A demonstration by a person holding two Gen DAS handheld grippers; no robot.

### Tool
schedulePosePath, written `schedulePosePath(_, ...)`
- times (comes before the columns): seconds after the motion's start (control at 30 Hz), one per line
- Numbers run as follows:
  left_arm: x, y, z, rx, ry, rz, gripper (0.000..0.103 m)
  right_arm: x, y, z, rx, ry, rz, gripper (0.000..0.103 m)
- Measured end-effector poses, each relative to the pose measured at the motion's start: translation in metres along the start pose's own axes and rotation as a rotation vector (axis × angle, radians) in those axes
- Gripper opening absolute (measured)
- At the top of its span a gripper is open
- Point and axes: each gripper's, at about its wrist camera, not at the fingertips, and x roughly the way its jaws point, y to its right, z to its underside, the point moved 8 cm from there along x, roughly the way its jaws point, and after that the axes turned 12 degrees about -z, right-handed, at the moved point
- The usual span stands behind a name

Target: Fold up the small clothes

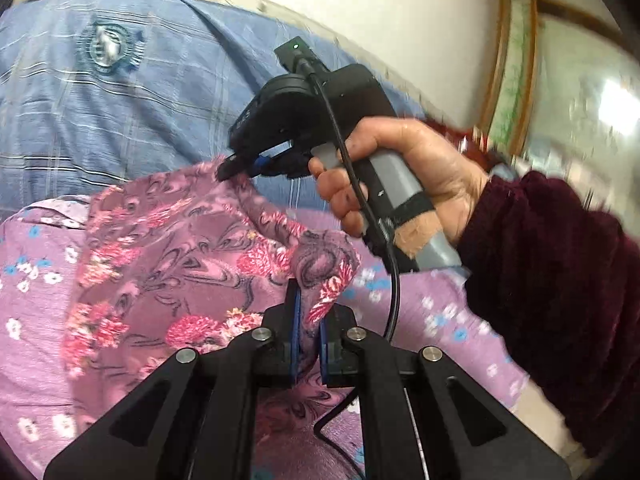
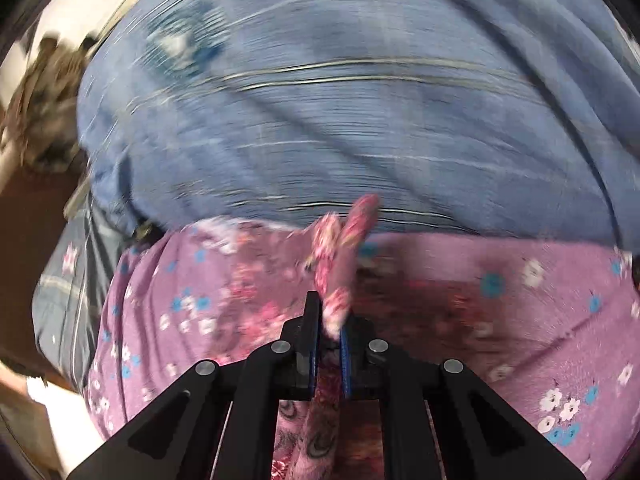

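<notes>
A small purple garment (image 1: 168, 264) with red and pink flowers hangs stretched between both grippers above the bed. My left gripper (image 1: 310, 320) is shut on one bunched corner of it, close to the camera. In the left wrist view the right gripper (image 1: 234, 168) is farther off, held by a hand (image 1: 404, 176) in a dark red sleeve, and is shut on the other corner. In the blurred right wrist view my right gripper (image 2: 330, 328) pinches a fold of the flowered garment (image 2: 340, 252) between its blue pads.
Under the garment lies a lilac sheet (image 1: 440, 304) with small white and blue flowers. Behind it is a blue striped cover (image 1: 120, 120). A white wall (image 1: 380, 12) and a framed panel (image 1: 516, 60) stand at the right. The bed's left edge (image 2: 76, 280) drops to dark floor.
</notes>
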Motion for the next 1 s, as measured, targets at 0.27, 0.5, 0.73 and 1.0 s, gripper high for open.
schedulePosePath(0.27, 0.029, 0.011, 0.029, 0.068, -0.134, -0.011, 0.015, 0.006, 0.075, 0.035, 0.237, 0.012, -0.144, 0.018)
schedulePosePath(0.5, 0.028, 0.014, 0.034, 0.110, -0.138, -0.006, 0.016, 0.025, 0.061, 0.029, 0.280, 0.037, -0.242, 0.079)
schedulePosePath(0.73, 0.024, 0.012, 0.038, 0.102, -0.145, 0.028, 0.015, 0.079, 0.036, 0.031, 0.164, -0.112, -0.104, 0.023)
schedulePosePath(1.0, 0.012, 0.022, 0.021, 0.061, -0.086, 0.117, 0.013, 0.021, 0.005, 0.006, -0.026, 0.033, 0.059, 0.008)
